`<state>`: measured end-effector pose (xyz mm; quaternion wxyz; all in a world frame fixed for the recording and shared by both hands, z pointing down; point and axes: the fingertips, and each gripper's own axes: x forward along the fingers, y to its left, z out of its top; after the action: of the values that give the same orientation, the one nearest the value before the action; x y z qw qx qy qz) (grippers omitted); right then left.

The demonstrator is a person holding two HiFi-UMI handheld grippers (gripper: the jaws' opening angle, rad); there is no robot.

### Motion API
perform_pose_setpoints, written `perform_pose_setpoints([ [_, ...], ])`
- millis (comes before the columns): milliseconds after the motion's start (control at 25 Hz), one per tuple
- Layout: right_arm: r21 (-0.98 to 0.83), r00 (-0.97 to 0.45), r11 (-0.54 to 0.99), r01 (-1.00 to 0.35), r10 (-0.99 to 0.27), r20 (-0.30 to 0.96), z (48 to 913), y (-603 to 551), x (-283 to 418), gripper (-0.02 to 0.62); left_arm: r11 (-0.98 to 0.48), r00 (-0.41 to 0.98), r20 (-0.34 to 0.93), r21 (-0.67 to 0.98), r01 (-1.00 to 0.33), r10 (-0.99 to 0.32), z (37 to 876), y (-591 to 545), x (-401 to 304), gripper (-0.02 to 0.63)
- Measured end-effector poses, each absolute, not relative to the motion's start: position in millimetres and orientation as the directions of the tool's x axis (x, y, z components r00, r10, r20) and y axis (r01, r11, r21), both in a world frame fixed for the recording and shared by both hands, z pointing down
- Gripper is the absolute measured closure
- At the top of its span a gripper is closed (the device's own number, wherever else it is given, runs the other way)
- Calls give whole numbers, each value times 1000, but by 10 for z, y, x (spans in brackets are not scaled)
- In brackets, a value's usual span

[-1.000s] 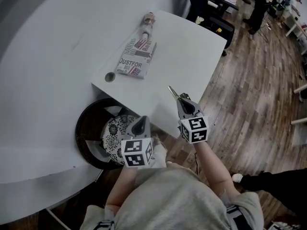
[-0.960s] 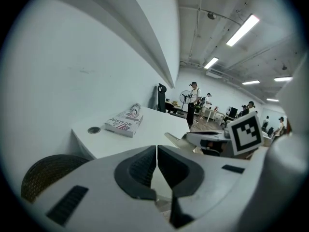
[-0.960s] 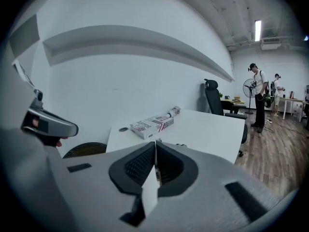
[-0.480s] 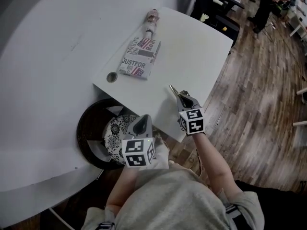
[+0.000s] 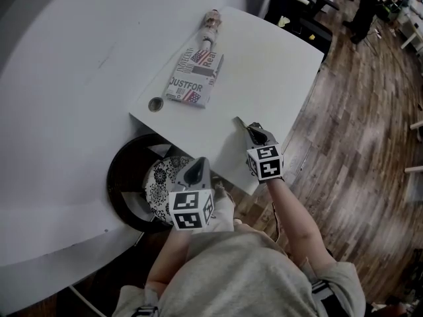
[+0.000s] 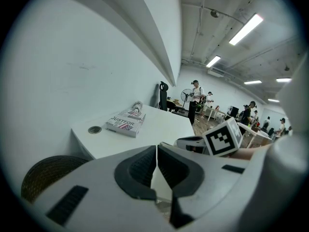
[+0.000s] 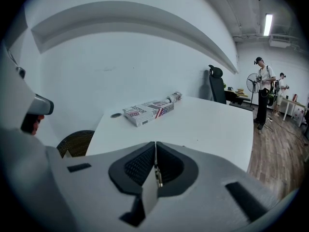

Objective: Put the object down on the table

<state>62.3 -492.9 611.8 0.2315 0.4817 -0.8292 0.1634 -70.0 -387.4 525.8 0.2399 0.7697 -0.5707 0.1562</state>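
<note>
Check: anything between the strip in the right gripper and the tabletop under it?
Nothing visible. The thin strip is over bare white table; the printed box lies well off toward the far side.

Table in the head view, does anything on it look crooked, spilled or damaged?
Nothing looks spilled or damaged. The printed box lies a little askew to the edges of the table. The right gripper pinches a thin strip above the tabletop, not yet set down.

White counter [image 5: 277,78], box [image 5: 193,78] printed with stars, stripes and black lettering; black-and-white square markers on grey left tongs [image 5: 196,167] and right tongs [image 5: 251,132], a pale strip [image 5: 238,122], brown plank floor [image 5: 357,131]
</note>
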Motion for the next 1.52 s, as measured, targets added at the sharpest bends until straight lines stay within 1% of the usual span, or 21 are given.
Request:
perform_pose_setpoints([
  [200,-24,-419,488,-873,-723,550,6134,-4959,668,577,-233,301,514,193,-953,-803,5261,-3867,-706,595],
  [480,20,-382,475,-880,-730,568,6168,-5039,804,550,-238,305,515,194,-952,-801,5274,-3841,-688,595],
  [1000,40,-338,449,-893,-725,600,6304,-5195,1022,503,-231,298,522,190,-954,-799,5291,-3822,-733,595],
  [1520,40,-309,420,-907,-726,615,6379,-5215,1150,491,-218,283,516,183,-959,-808,5257,-3726,-767,595],
])
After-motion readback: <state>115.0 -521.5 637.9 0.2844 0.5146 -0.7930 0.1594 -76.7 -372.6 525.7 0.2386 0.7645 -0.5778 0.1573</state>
